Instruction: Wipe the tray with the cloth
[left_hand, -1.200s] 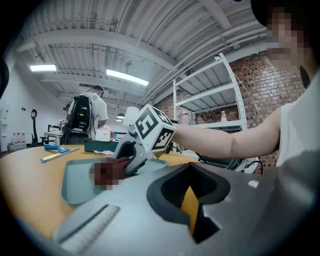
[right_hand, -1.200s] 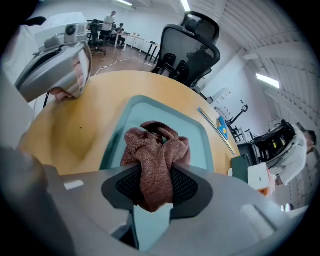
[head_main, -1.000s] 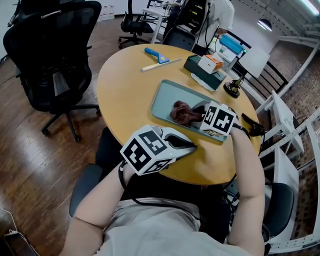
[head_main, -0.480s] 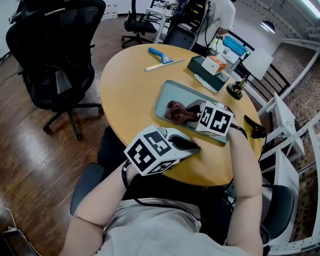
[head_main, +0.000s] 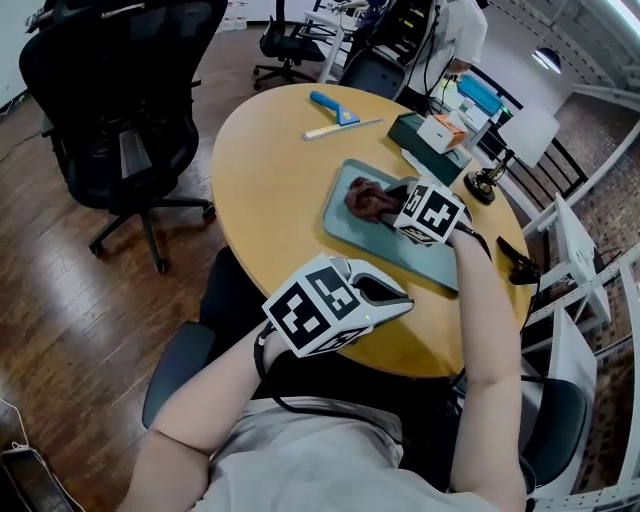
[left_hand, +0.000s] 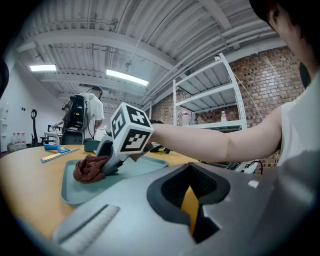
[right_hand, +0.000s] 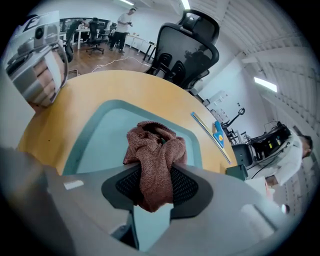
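The right gripper (right_hand: 156, 186) has its 2 jaws clamped on a crumpled reddish-brown knitted cloth (right_hand: 154, 142). The cloth rests on the floor of the teal rectangular plastic tray (right_hand: 102, 125), toward the end farthest from the person. The left gripper (head_main: 396, 299) hangs off the tray's near side, over the round yellow wooden table (head_main: 270, 170). Its 2 jaws are drawn almost together with only a sliver between them, holding nothing.

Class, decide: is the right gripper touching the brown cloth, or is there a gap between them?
Touching. The right gripper view shows the cloth pinched between both jaws of the right gripper, pressed against each pad.
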